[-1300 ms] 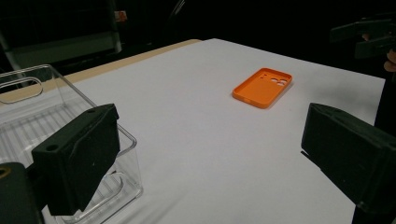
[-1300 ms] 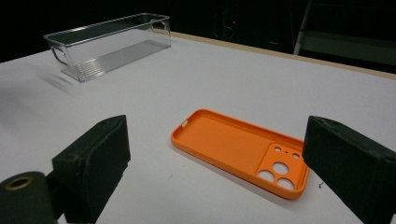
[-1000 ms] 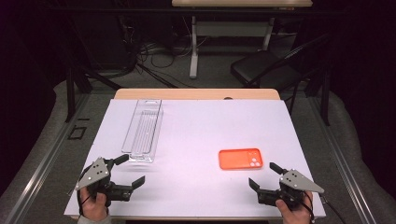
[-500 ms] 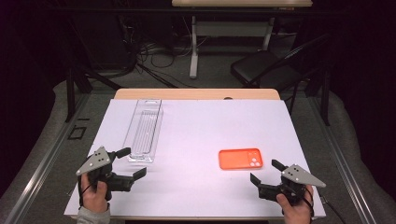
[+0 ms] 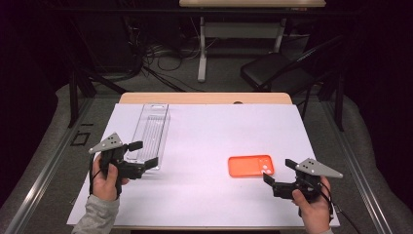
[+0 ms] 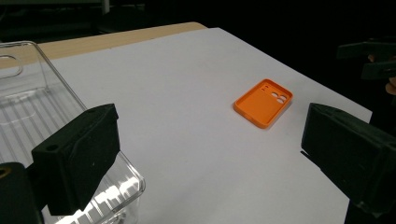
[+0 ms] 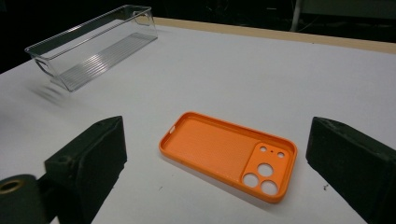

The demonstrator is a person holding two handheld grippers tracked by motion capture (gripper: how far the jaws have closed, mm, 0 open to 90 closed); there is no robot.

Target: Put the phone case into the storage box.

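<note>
Your right gripper, jaws spread, has the orange phone case near at 10 o'clock; left gripper gapes beside the clear bin

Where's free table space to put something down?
Widest bare patch: between the clear bin and the orange case, running to the far edge. The near strip between both grippers is bare too. Tightest: left gripper at the bin's near end.
</note>
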